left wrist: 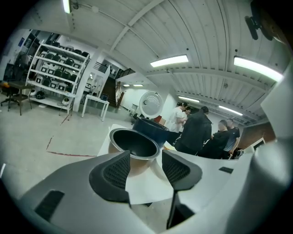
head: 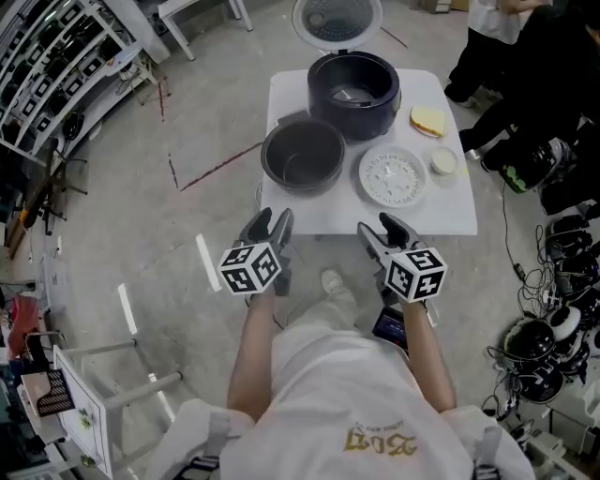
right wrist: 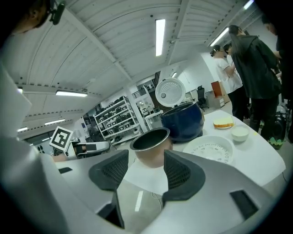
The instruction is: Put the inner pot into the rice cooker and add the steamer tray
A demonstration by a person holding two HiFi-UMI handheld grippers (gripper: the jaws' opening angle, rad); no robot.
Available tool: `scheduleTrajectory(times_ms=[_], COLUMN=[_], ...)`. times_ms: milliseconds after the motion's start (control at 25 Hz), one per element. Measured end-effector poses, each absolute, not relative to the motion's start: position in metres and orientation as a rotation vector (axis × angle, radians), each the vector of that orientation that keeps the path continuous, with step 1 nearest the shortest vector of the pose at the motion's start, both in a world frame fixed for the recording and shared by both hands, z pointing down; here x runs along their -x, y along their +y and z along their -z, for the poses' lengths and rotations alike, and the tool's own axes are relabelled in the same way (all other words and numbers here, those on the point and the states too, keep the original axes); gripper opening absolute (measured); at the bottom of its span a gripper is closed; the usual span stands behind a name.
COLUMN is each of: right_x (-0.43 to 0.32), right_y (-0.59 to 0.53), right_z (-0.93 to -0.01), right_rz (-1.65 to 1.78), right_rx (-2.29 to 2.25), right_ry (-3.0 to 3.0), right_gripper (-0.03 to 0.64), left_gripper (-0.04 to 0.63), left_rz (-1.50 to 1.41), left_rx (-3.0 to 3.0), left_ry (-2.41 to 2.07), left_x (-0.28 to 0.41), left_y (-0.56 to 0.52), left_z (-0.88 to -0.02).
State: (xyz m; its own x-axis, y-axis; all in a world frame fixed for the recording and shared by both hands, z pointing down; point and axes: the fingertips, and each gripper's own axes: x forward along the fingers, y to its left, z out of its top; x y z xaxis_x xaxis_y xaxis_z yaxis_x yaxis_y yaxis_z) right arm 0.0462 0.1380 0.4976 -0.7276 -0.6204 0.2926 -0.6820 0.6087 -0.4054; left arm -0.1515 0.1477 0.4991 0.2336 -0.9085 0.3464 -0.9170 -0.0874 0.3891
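On a small white table the grey inner pot stands at the front left, and the dark blue rice cooker sits behind it with its round lid raised. The white perforated steamer tray lies to the right of the pot. My left gripper and right gripper hover side by side just short of the table's near edge, both open and empty. The left gripper points at the inner pot. The right gripper frames the pot, with the tray to its right.
A yellow sponge-like piece and a small white bowl lie at the table's right side. Several people stand beyond the table on the right. Metal shelving is at far left, and cables and gear cover the floor at right.
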Motion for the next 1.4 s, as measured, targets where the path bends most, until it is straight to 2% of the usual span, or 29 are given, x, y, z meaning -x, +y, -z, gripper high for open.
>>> scheduleTrajectory(times_ms=[720, 1200, 1400], right_x=[-0.005, 0.033, 0.045], right_y=[-0.037, -0.086, -0.089], right_z=[-0.539, -0.561, -0.565], right_rz=[-1.009, -1.171, -1.17], right_rx=[-0.963, -0.908, -0.863], right_ry=[-2.609, -2.538, -2.529], right_gripper=[0.227, 0.221, 0.207], left_gripper=[0.212, 0.213, 0.186], left_rz=[0.022, 0.033, 0.048], left_rx=[-1.76, -1.69, -1.674], left_ry=[-1.676, -1.644, -1.632], left_x=[0.236, 0.245, 0.249], left_y=[0.012, -0.019, -0.019], left_z=[-0.56, -0.579, -0.583])
